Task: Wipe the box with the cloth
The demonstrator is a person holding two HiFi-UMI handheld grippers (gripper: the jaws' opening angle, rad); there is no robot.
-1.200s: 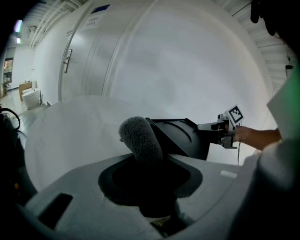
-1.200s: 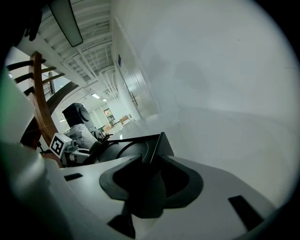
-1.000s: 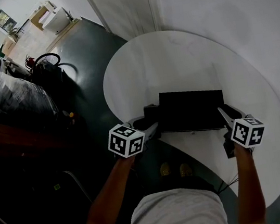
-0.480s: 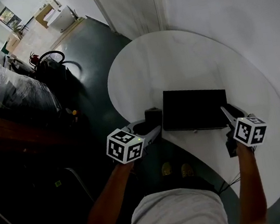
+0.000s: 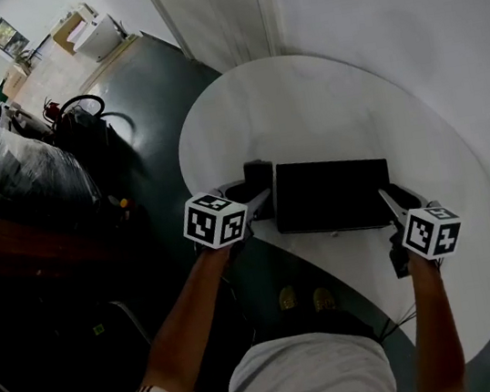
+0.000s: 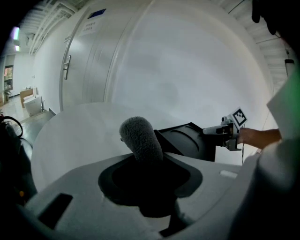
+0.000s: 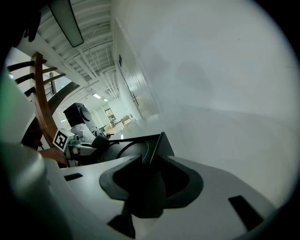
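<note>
Forward along the box's left end goes the cloth (image 5: 259, 177), which sat nearer the person half a second ago; the box (image 5: 329, 194) itself has barely shifted on the table (image 5: 303, 98). The left gripper (image 5: 259, 199) has its jaws clamped on the grey cloth, rolled and sticking out ahead of them, just beside the box's left side. The right gripper (image 5: 387, 202) is closed on the rim at the box's right near corner, steadying it.

Wiping appears to be under way at the left end. How much of the dark top has been covered cannot be read from the surface (no marks or streaks show), so most of the job may remain.

The box lies flat close to the table's near edge, with dark floor below, so a push toward the person risks sliding it off. Beyond it, bare white tabletop runs wide toward the wall, leaving ample room for strokes away from the body and across the lid.
</note>
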